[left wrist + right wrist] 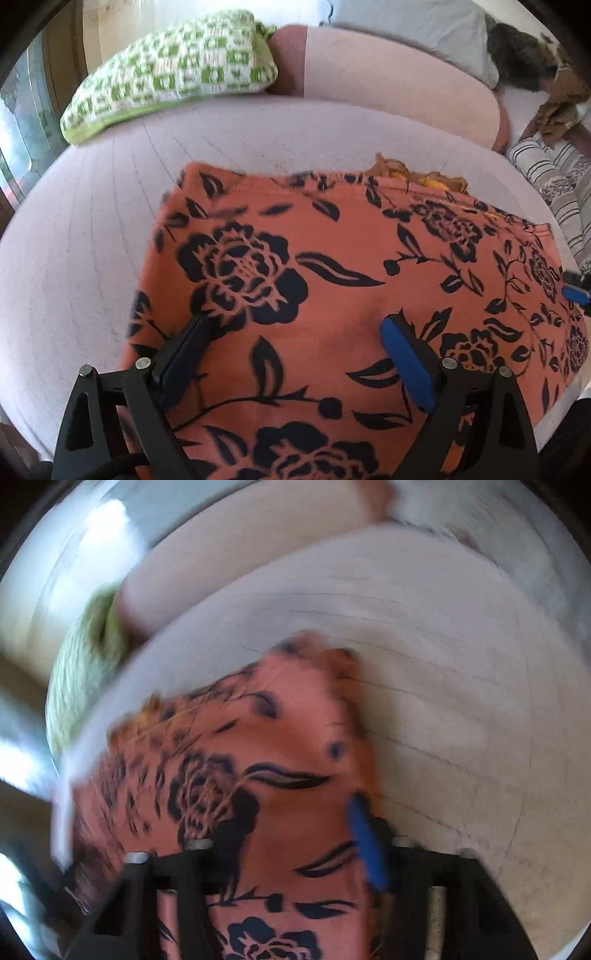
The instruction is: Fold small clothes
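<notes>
A salmon-orange garment (332, 258) with a dark floral print lies spread flat on a pale quilted cushion (92, 240). A bit of yellow-brown trim (417, 177) peeks out at its far edge. My left gripper (297, 325) hovers over the garment's near part, jaws wide apart and nothing pinched. At the right edge of the left wrist view, a blue pad of the right gripper (574, 290) shows over the garment's right side. The right wrist view is blurred: the right gripper (288, 827) stands over the garment (258, 768) near its right edge, pads apart, with cloth lying under them.
A green-and-white checked pillow (170, 74) lies at the far left against the backrest (388, 85). A grey pillow (417, 33), a dark furry shape (517, 51), crumpled brown fabric (561, 107) and a striped cushion (554, 177) are at the far right. A window (22, 122) is on the left.
</notes>
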`<state>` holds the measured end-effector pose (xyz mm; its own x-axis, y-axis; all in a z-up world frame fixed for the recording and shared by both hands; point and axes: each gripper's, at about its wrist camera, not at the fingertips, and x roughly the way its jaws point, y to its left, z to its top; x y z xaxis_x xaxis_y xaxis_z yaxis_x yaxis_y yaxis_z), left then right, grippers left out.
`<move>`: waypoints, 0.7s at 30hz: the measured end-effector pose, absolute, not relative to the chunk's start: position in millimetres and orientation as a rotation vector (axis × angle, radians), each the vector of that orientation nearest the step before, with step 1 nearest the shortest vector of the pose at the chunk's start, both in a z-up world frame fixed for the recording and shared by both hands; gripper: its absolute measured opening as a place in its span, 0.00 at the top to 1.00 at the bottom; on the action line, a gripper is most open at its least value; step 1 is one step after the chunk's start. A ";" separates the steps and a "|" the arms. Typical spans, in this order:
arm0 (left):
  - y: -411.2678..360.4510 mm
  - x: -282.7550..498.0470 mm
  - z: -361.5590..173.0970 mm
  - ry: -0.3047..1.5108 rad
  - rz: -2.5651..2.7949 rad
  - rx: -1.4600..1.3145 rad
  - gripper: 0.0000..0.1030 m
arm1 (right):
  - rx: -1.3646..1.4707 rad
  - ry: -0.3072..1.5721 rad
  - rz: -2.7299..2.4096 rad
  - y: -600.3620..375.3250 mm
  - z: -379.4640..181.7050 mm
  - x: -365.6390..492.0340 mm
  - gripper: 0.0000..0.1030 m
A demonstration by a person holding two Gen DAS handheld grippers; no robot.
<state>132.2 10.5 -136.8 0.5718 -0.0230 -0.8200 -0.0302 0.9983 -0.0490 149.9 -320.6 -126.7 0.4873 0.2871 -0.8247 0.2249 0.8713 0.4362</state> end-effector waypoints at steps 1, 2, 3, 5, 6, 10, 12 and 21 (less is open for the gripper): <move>12.9 128.4 -127.7 0.931 0.007 -0.069 0.09 | 0.518 1.062 0.041 -318.4 -116.9 147.8 0.44; 17.4 123.4 -116.0 0.887 0.001 -0.091 0.09 | 0.481 1.041 0.040 -314.4 -107.1 144.5 0.37; 20.2 119.0 -110.2 0.869 0.004 -0.097 0.09 | 0.454 1.021 0.053 -309.6 -97.8 139.7 0.36; 28.5 112.3 -105.6 0.857 0.015 -0.109 0.09 | 0.479 1.014 0.112 -302.6 -90.6 131.1 0.36; 36.4 108.2 -108.6 0.866 0.027 -0.127 0.09 | 0.500 1.015 0.142 -301.1 -92.5 125.8 0.35; 66.7 103.6 -146.1 1.049 0.137 -0.199 0.09 | 0.513 1.081 0.089 -303.3 -132.1 115.5 0.25; 75.9 94.3 -135.5 1.012 0.137 -0.243 0.09 | 0.512 1.043 0.080 -301.7 -118.3 109.9 0.25; 109.9 86.1 -122.3 0.987 0.088 -0.321 0.37 | 0.453 0.994 0.152 -264.4 -91.6 82.8 0.25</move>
